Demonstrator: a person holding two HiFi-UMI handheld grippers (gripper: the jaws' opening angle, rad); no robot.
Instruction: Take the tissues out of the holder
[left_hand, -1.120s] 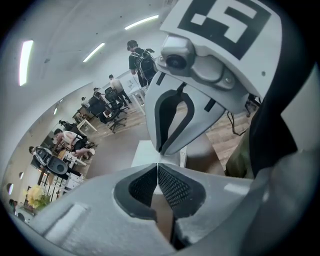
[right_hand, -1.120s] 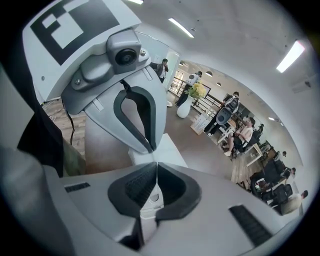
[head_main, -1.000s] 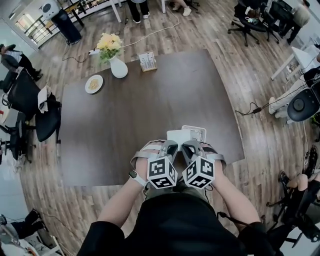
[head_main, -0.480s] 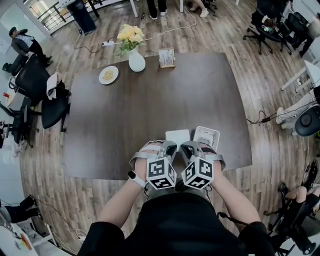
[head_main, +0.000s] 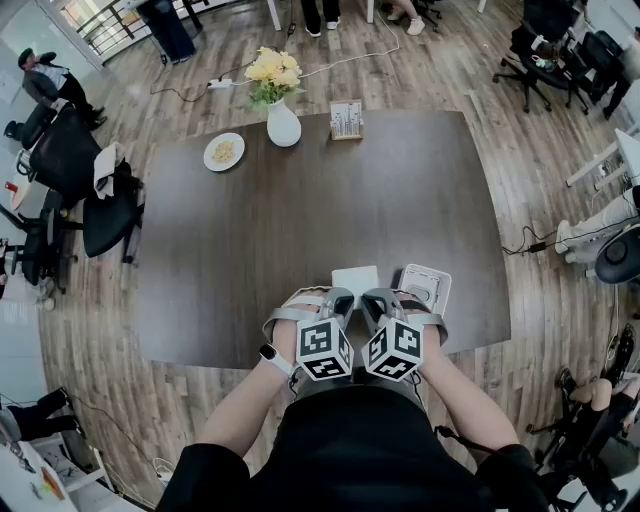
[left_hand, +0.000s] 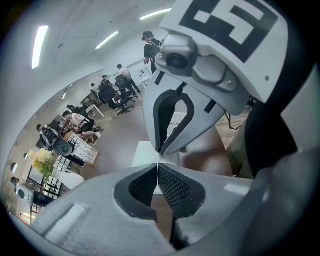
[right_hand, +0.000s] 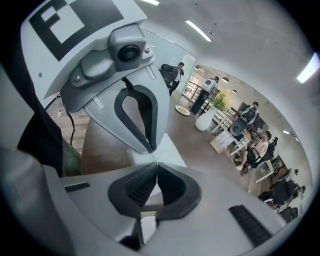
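Note:
A flat white stack of tissues (head_main: 355, 279) lies on the dark table near its front edge. Just right of it lies the white tissue holder (head_main: 426, 288), its open face turned up. My left gripper (head_main: 342, 297) and right gripper (head_main: 369, 298) hang side by side over the near edge of the tissues, tips almost touching each other. Both are shut with nothing between the pads. In the left gripper view the tissues (left_hand: 146, 153) show beyond the shut left gripper (left_hand: 158, 165), below the right gripper's body. The right gripper view shows the shut right gripper (right_hand: 156, 164) over the tissues (right_hand: 171, 152).
At the table's far side stand a white vase of yellow flowers (head_main: 282, 124), a small plate (head_main: 224, 151) and a card rack (head_main: 346, 119). Black chairs (head_main: 95, 205) stand at the table's left. Several people are at the back of the room.
The head view has shifted, so the table and far objects sit lower and further right. More of the holder shows. Both grippers stay shut, side by side.

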